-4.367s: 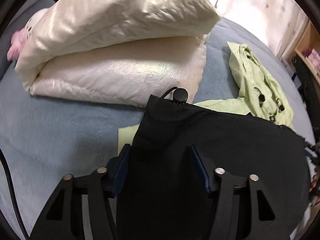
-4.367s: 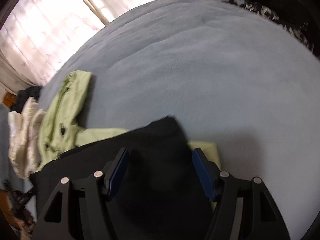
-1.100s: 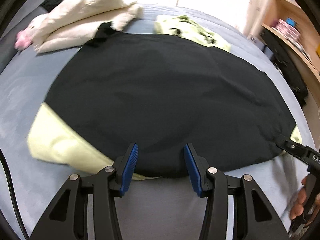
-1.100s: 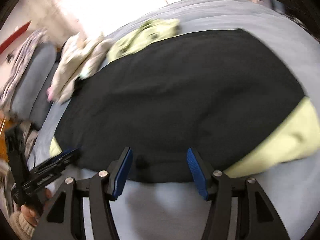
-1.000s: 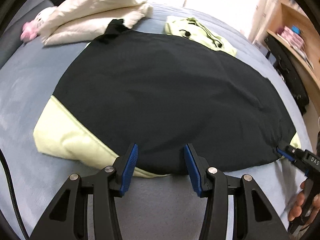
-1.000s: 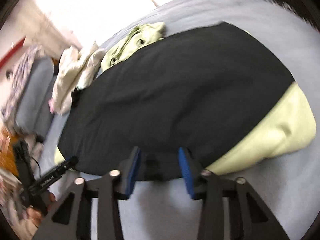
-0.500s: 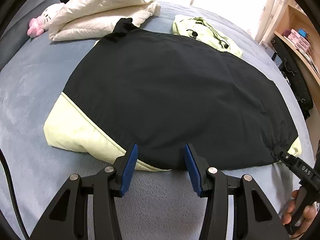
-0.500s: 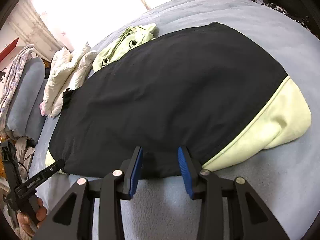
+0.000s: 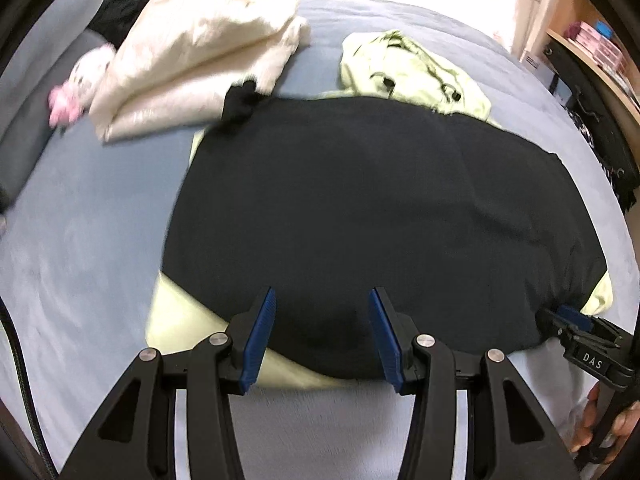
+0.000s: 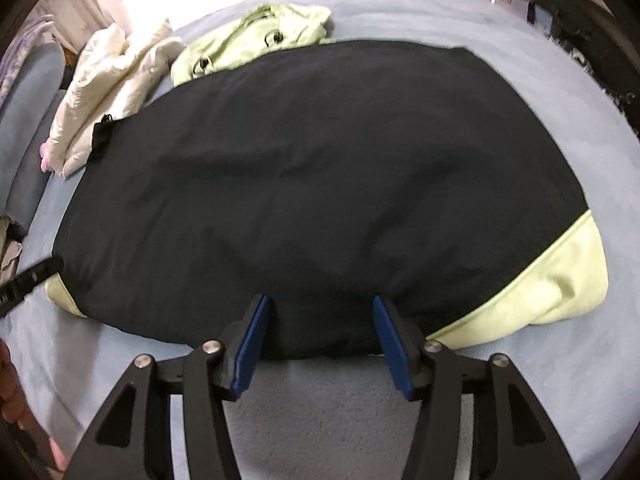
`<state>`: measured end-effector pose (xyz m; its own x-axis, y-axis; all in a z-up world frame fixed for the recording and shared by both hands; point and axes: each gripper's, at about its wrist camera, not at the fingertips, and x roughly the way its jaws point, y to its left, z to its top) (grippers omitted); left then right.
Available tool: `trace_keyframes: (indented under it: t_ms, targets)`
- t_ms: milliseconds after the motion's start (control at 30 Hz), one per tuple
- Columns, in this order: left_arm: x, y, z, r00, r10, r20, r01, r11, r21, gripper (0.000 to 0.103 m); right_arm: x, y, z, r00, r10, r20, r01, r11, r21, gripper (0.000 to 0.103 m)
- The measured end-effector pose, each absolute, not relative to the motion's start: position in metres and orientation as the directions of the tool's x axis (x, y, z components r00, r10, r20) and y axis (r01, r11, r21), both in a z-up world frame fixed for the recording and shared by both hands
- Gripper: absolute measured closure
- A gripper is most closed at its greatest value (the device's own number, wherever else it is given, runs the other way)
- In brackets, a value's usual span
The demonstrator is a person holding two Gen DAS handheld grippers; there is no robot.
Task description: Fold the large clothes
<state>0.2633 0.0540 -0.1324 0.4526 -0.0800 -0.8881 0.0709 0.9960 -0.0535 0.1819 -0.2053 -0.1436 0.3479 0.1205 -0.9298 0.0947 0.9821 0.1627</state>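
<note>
1. Jaws: my left gripper (image 9: 322,330) stands half open and empty; my right gripper (image 10: 316,338) is opening, its blue pads (image 10: 252,344) clear of cloth, the near hem between them.
2. Large black garment with pale yellow-green lining (image 10: 312,184), spread flat on the grey-blue fleece bedcover (image 10: 320,408).
3. Crumpled light green jacket (image 9: 412,70), at the far edge.
4. Cream quilted bedding (image 9: 200,52), far left.
</note>
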Motion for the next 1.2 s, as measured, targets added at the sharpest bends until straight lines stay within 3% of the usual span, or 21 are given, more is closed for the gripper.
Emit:
trace_keyframes:
  t_ms: [167, 367, 567, 767, 1200]
  targets:
    - [0.311, 0.045, -0.101, 0.468, -0.064, -0.881, 0.133, 0.991, -0.002, 0.056, 0.206, -0.219, -0.117, 0.318, 0.203, -0.926, 0.071, 0.969, 0.236, 0.048]
    - [0.394, 0.023, -0.063, 0.514, -0.134, -0.847, 0.204, 0.979, -0.031, 0.055, 0.272, -0.238, -0.044, 0.483, 0.129, -0.866, 0.044, 0.984, 0.172, 0.048]
    - [0.487, -0.005, -0.066, 0.501, -0.151, -0.852, 0.208, 0.977, -0.050, 0.055, 0.367, -0.250, -0.011, 0.589, 0.094, -0.803, 0.048, 0.987, 0.152, 0.048]
    - [0.566, -0.020, -0.100, 0.526, -0.039, -0.849, 0.170, 0.984, 0.060, 0.055, 0.447, -0.261, -0.032, 0.589, 0.180, -0.788, 0.058, 0.963, 0.264, 0.048]
    - [0.640, -0.015, -0.182, 0.421, -0.107, -0.901, 0.110, 0.992, -0.066, 0.056, 0.544, -0.278, -0.128, 0.486, 0.249, -0.838, 0.176, 0.911, 0.373, 0.048]
